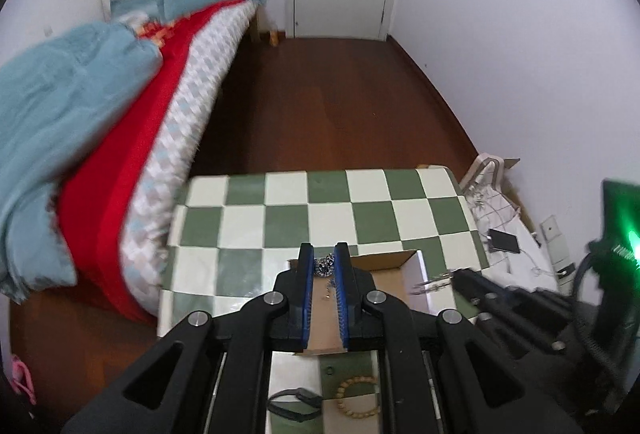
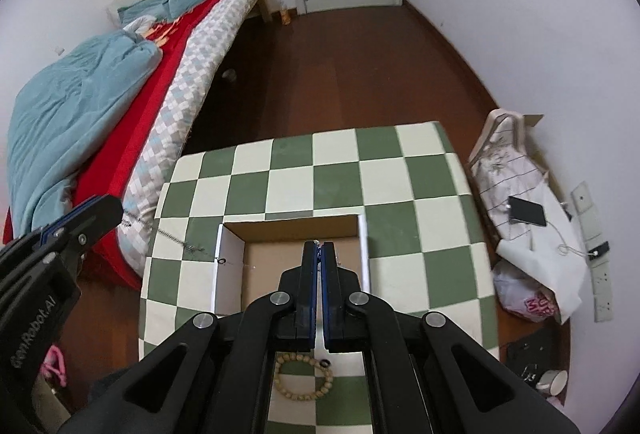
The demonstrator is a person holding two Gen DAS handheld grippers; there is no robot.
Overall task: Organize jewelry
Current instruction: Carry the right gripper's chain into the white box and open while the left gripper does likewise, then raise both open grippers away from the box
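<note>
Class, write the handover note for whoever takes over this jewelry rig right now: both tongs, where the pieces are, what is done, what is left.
Left tongs: gripping a sparkly chain, which dangles toward the left wall of the cardboard box.
Right tongs: nearly shut on a small metal piece, blurred, over the box.
On the checkered table, near side: bead bracelet and black band, untouched.
Done: two pieces lifted. I cannot tell if anything lies in the box.
Left: drop both pieces in, then fetch the bracelet and band.
</note>
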